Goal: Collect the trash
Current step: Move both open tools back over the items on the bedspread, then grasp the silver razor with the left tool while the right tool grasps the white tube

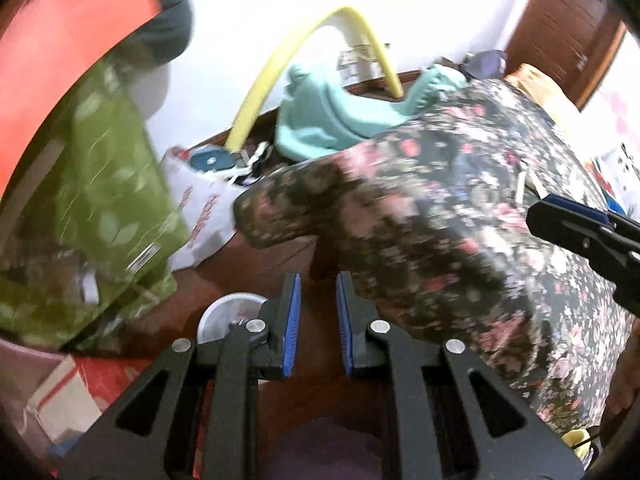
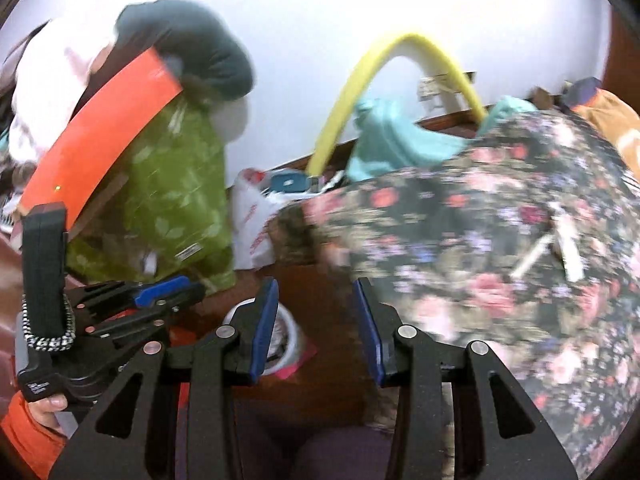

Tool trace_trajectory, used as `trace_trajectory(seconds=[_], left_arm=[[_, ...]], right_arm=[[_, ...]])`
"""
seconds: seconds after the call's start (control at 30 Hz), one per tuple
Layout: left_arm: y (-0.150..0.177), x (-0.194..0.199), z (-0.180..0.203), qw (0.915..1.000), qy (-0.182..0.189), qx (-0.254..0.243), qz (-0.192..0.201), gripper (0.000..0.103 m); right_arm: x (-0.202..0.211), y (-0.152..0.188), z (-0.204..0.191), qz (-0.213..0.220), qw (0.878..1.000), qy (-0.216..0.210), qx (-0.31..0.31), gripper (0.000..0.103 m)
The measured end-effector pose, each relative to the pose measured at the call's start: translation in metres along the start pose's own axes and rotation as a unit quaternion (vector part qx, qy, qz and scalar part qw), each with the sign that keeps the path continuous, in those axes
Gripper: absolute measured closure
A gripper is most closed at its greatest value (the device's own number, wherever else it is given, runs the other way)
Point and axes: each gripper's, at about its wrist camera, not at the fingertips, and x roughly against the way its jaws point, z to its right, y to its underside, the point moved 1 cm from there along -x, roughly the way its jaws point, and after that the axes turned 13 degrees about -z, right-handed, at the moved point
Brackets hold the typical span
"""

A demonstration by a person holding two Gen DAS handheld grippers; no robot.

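A white round cup or bowl point(image 1: 224, 316) lies on the dark wooden floor just left of my left gripper point(image 1: 318, 312), which is open and empty. The cup also shows in the right wrist view point(image 2: 286, 340), behind the left finger of my right gripper point(image 2: 316, 324), which is open and empty. A white plastic bag with red print point(image 1: 204, 220) lies further back by the wall. A green leaf-patterned bag point(image 1: 116, 196) stands at the left. My left gripper point(image 2: 168, 292) shows at the left of the right wrist view; my right gripper point(image 1: 580, 232) shows at the right edge of the left wrist view.
A dark floral quilt point(image 1: 460, 220) covers a bed on the right. A yellow foam tube point(image 1: 304, 48) arches against the white wall above a teal plastic item point(image 1: 320, 120). An orange board point(image 2: 104, 128) leans at the left. A red and white package point(image 1: 76, 392) lies bottom left.
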Motion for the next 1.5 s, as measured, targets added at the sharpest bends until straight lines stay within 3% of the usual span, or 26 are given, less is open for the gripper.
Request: trace_trajectory(seconds=[0.47,0.67,0.77,0.87,0.97,1.27,1.3,1.4,1.5], left_arm=[[-0.052,-0.032,0.147,0.9935,0.060,-0.094,-0.018,0.087],[-0.074,-0.051,0.185,0.9906,0.075,-0.111,-0.027,0.087],[-0.081,-0.065,0.201,0.9889,0.083,-0.118,-0.037,0.081],[-0.089,-0.078,0.216,0.9879,0.079,-0.127,-0.041,0.075],[-0.097,-0.090,0.226,0.9874,0.074,-0.132,-0.045,0.070],[-0.113,-0.116,0.234,0.9861,0.063,-0.141,-0.061,0.069],[-0.114,-0.118,0.235,0.9854,0.065,-0.144,-0.064,0.069],[-0.115,-0.122,0.240,0.9829,0.069,-0.156,-0.069,0.069],[-0.119,-0.126,0.248,0.9825,0.053,-0.168,-0.060,0.069]], right_arm=[[0.027,0.037,0.156,0.006,0.991,0.045,-0.125,0.067],[0.022,0.037,0.205,-0.004,0.987,0.047,-0.151,0.067],[0.013,0.033,0.224,-0.012,0.987,0.052,-0.154,0.067],[0.000,0.025,0.239,-0.022,0.987,0.057,-0.147,0.065],[-0.011,0.016,0.250,-0.027,0.987,0.067,-0.144,0.053],[-0.055,-0.014,0.261,-0.042,0.990,0.083,-0.104,0.053],[-0.058,-0.015,0.261,-0.042,0.991,0.081,-0.100,0.054],[-0.063,-0.019,0.261,-0.039,0.992,0.082,-0.089,0.077],[-0.059,-0.016,0.264,-0.025,0.993,0.061,-0.098,0.077]])
